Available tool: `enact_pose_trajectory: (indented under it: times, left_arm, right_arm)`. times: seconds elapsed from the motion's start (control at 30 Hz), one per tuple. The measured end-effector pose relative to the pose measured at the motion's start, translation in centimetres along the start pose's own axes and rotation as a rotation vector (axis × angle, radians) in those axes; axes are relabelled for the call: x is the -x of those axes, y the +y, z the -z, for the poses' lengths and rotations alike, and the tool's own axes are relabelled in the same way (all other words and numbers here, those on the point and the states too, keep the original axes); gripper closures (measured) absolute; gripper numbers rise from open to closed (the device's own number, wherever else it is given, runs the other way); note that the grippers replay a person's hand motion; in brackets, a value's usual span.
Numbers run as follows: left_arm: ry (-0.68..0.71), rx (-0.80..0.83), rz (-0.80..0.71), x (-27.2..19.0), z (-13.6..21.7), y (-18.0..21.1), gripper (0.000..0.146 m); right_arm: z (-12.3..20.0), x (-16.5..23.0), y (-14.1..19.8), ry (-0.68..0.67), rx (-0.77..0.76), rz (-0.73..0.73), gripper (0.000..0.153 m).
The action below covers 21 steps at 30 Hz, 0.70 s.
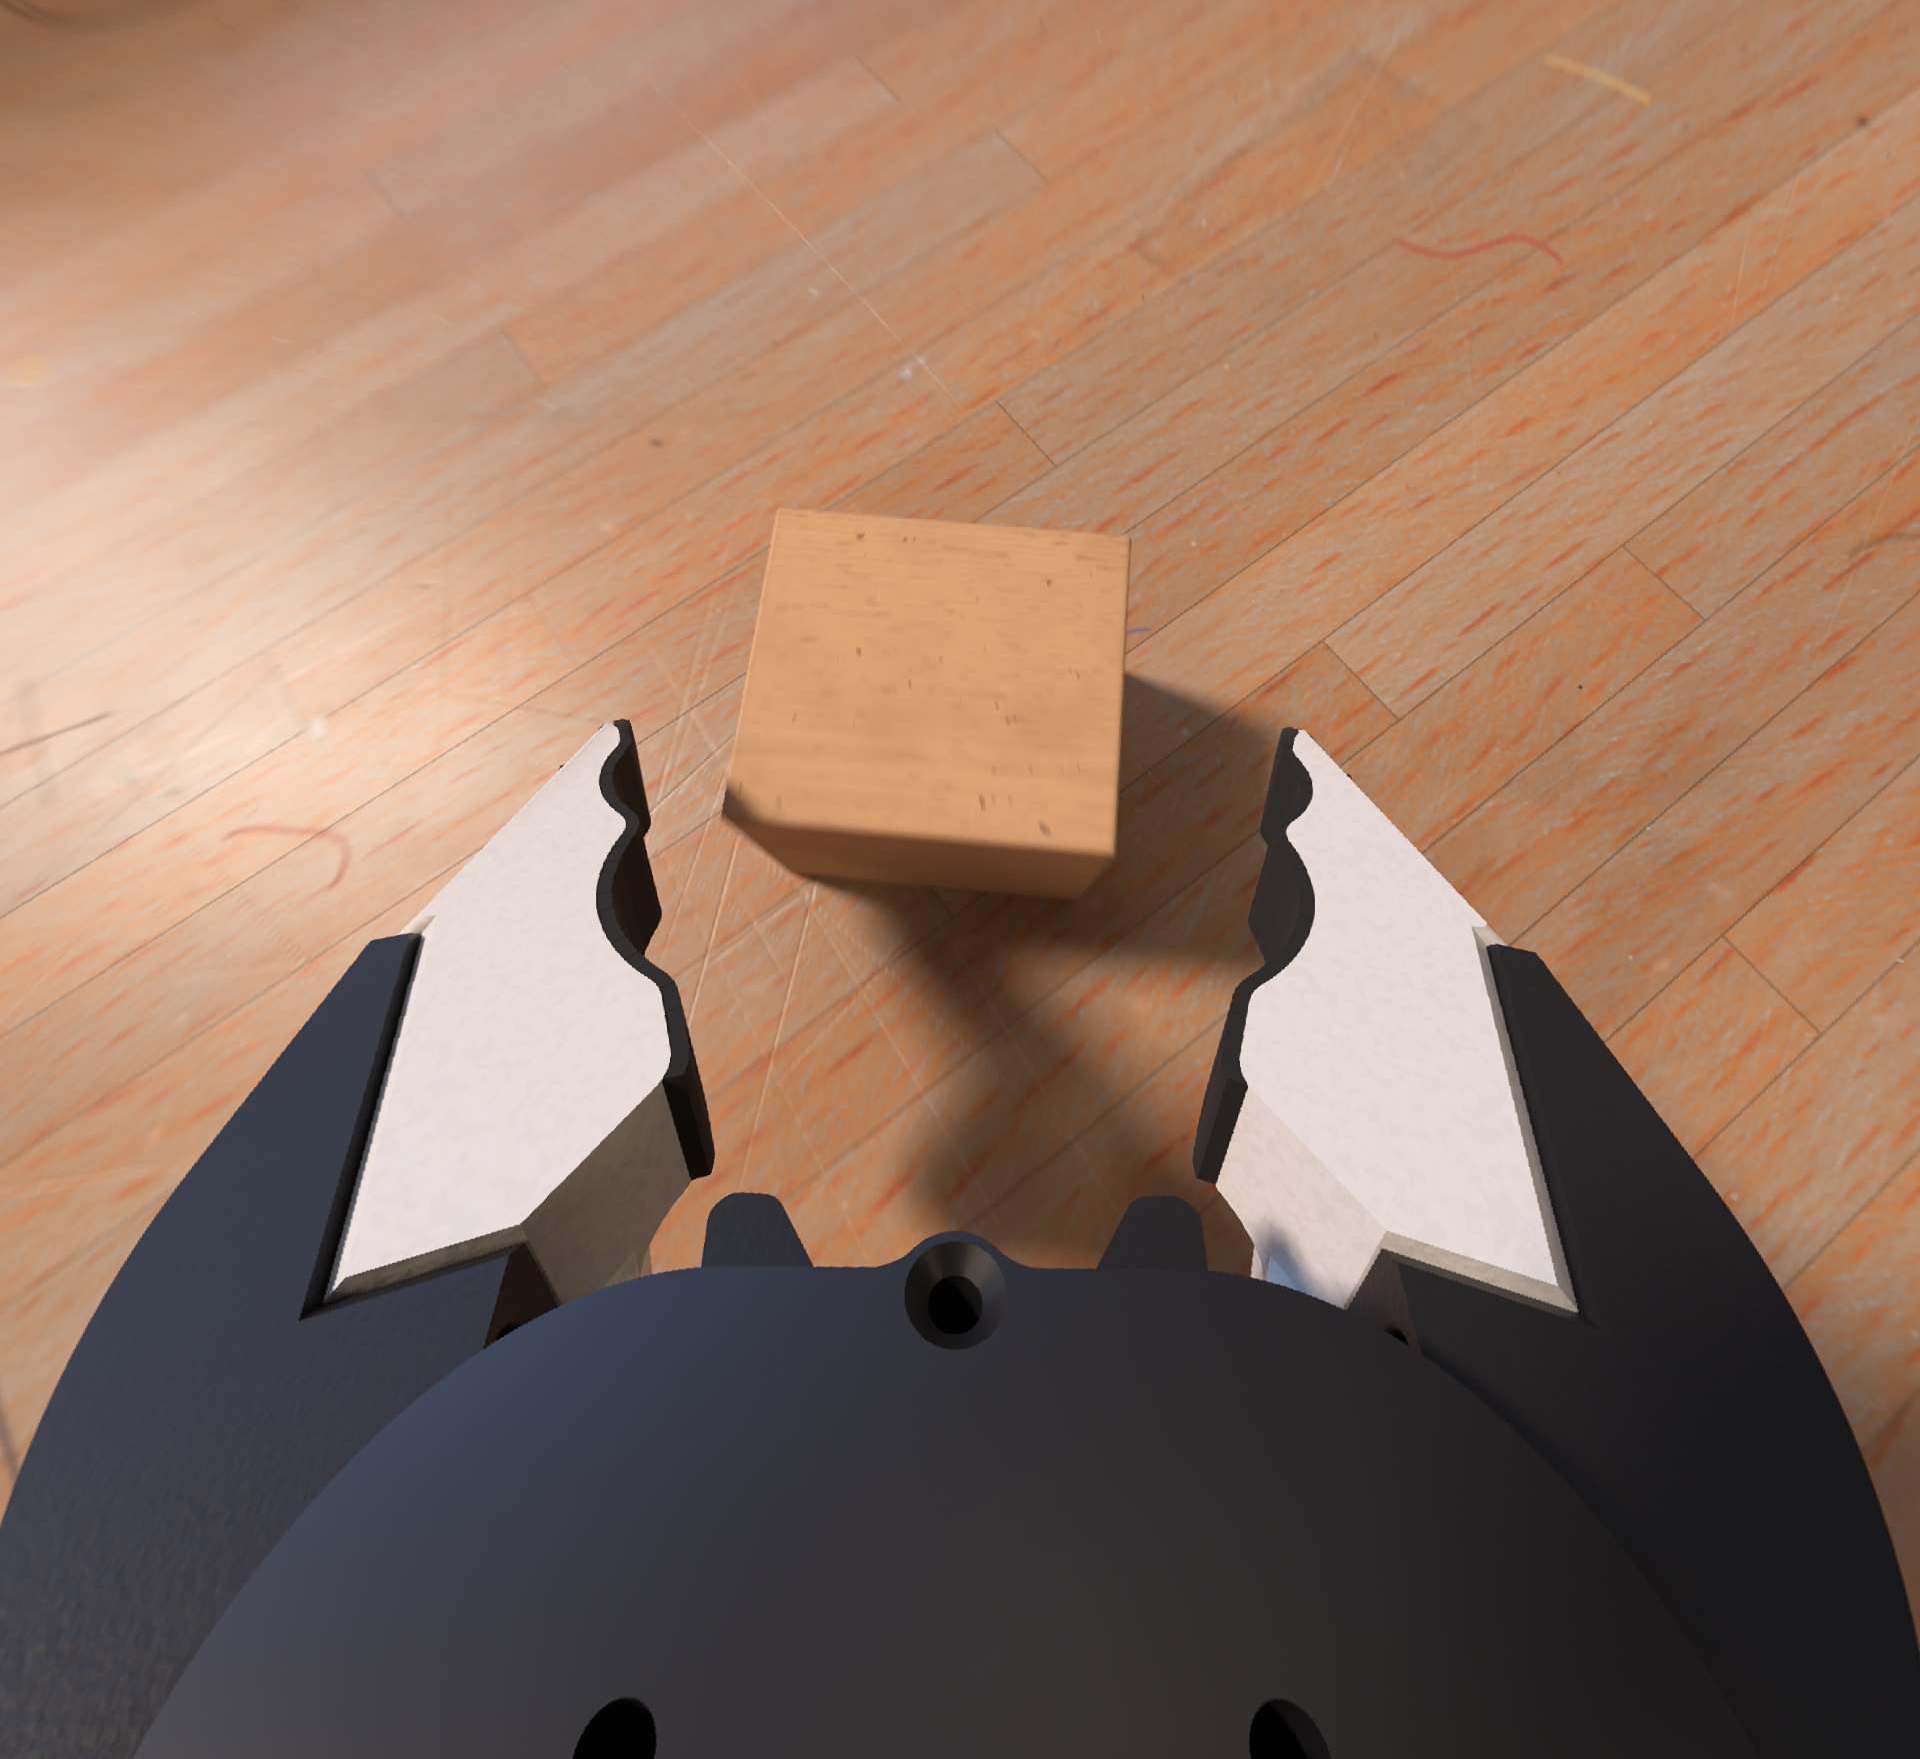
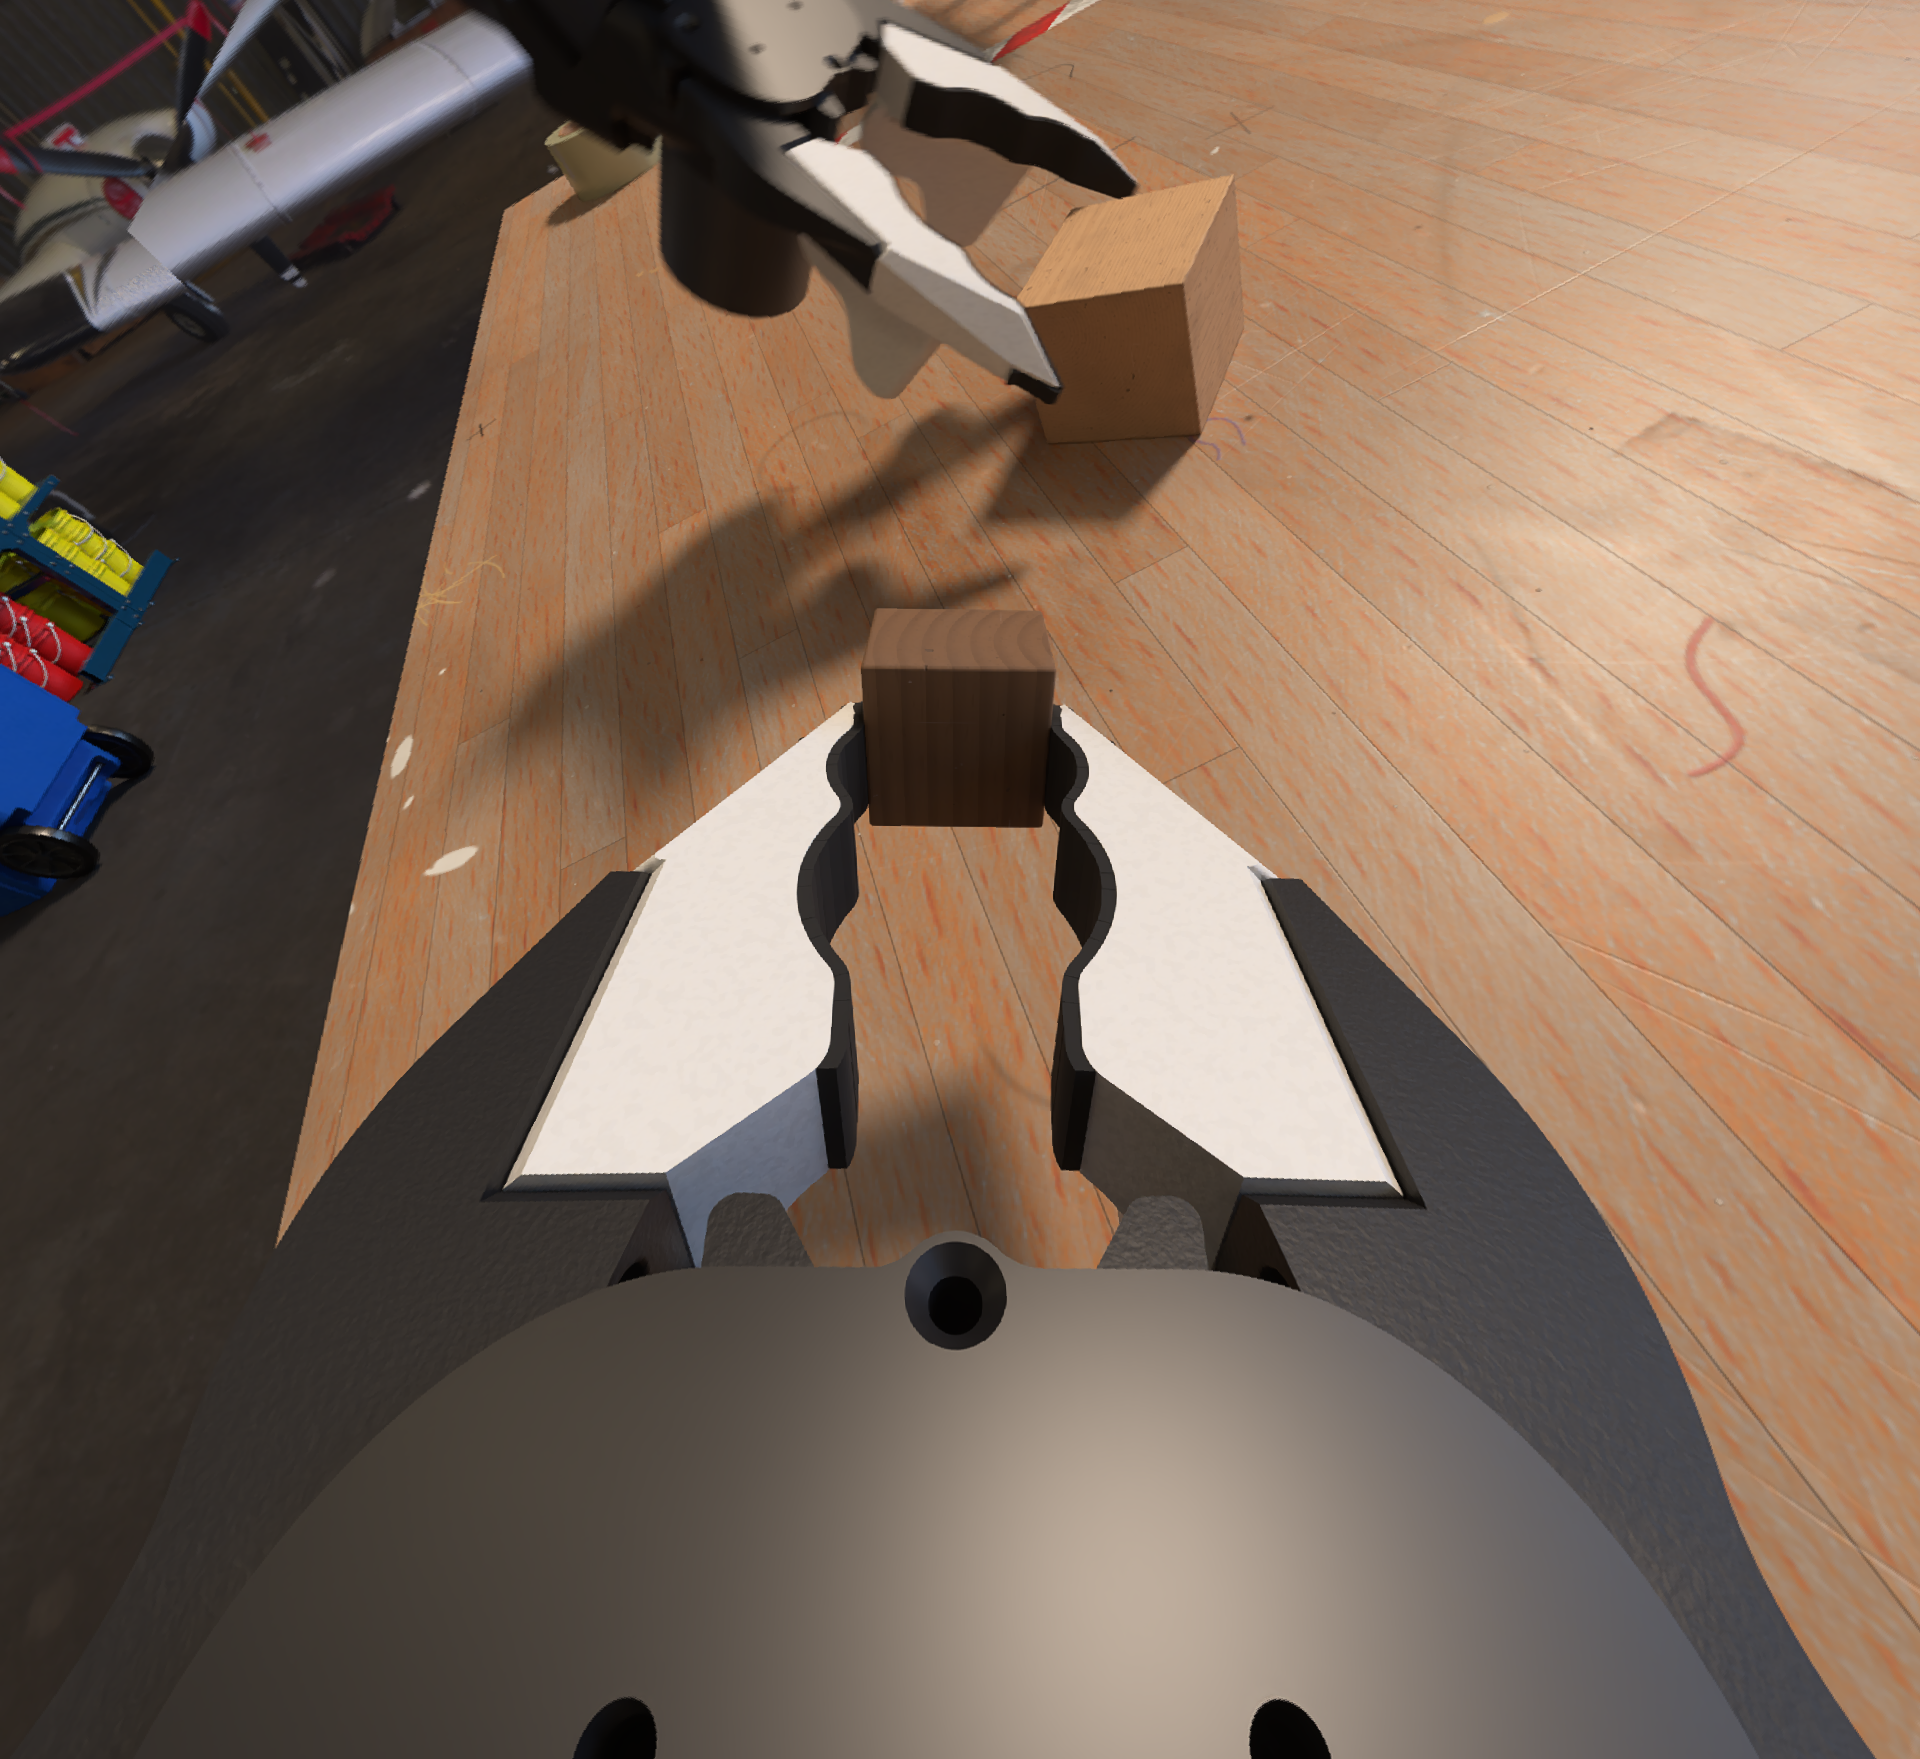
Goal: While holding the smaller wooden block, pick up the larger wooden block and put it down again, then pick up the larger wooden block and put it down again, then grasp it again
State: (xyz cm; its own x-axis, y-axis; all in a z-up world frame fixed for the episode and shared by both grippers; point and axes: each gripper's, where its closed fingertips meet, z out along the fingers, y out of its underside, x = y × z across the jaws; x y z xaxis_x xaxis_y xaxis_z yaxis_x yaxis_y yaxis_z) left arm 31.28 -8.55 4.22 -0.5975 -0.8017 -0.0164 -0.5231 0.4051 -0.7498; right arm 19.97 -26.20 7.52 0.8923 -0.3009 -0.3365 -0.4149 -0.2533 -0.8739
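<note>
Item 1: right gripper [image 2: 956, 722], dark shell with white fingers, hovering over the tabletop [image 2: 1455, 774] near its left edge. Jaws narrow, clamped on the smaller wooden block [image 2: 956, 722], a dark brown cube held at the fingertips, clear of the surface.

Item 2: left gripper [image 1: 951, 743], same build, poised farther in from that edge. Jaws wide, holding nothing. It tilts down toward item 3, tips just short of the cube, one on either side of its near face.

Item 3: larger wooden block [image 1: 930, 696], a light tan cube resting flat on the tabletop, well inside every edge. Untouched by either gripper; its shadow falls toward the left gripper.

Item 4: background lot past the left edge, comprising a white aircraft [image 2: 260, 151] and a blue wheeled bin [image 2: 52, 774].

Step in hand, by judgement: approach to a grasp of the larger block; which pick-up of the sequence cannot be told.

Next move calls for: advancing the left gripper until the cube sits between the fingers, closing squarely on opposite faces, then lifting, while the right gripper holds its grip.
</note>
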Motion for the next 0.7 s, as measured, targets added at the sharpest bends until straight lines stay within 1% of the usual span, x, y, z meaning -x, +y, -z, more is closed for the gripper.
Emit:
enact_pose_trajectory:
  times: [0.1, 0.17, 0.23, 0.3, 0.37, 0.43, 0.53, 0.6, 0.7]
  left_arm:
    - [-0.119, -0.102, -0.037, 0.2, 1.8, 0.6, 0.028]
    - [-0.201, -0.131, -0.088, 0.6, 2.0, 1.0, 0.029]
    - [-0.239, -0.125, -0.143, 0.6, 1.6, 1.1, 0.036]
    - [-0.221, -0.096, -0.188, 0.2, 0.7, 1.0, 0.039]
    - [-0.170, -0.032, -0.200, -0.1, -0.3, 1.4, 0.041]
    - [-0.099, 0.028, -0.156, -0.1, -0.7, 1.6, 0.039]
    - [0.004, 0.095, -0.047, -0.2, -1.6, 2.2, 0.043]
    - [0.023, 0.098, -0.033, -0.1, -1.7, 2.2, 0.043]
    - [-0.015, 0.065, -0.084, 0.1, -1.9, 1.7, 0.039]
  right_arm:
    - [0.0, 0.0, 0.0, -0.004, -0.004, -0.007, 0.119]
    - [-0.1, -0.1, 0.2, -0.004, 0.002, -0.007, 0.119]
    - [-0.2, 0.0, 0.2, -0.006, 0.008, -0.001, 0.119]
    - [-0.2, 0.2, 0.2, -0.009, 0.008, 0.006, 0.119]
    - [-0.3, 0.4, 0.2, -0.011, 0.011, 0.011, 0.119]
    - [-0.2, 0.4, 0.2, -0.007, 0.017, 0.021, 0.119]
    - [-0.1, 0.2, 0.3, 0.000, 0.020, 0.026, 0.119]
    - [0.0, 0.1, 0.3, 0.002, 0.019, 0.024, 0.119]
    - [-0.1, 0.0, 0.4, 0.004, 0.022, 0.023, 0.119]
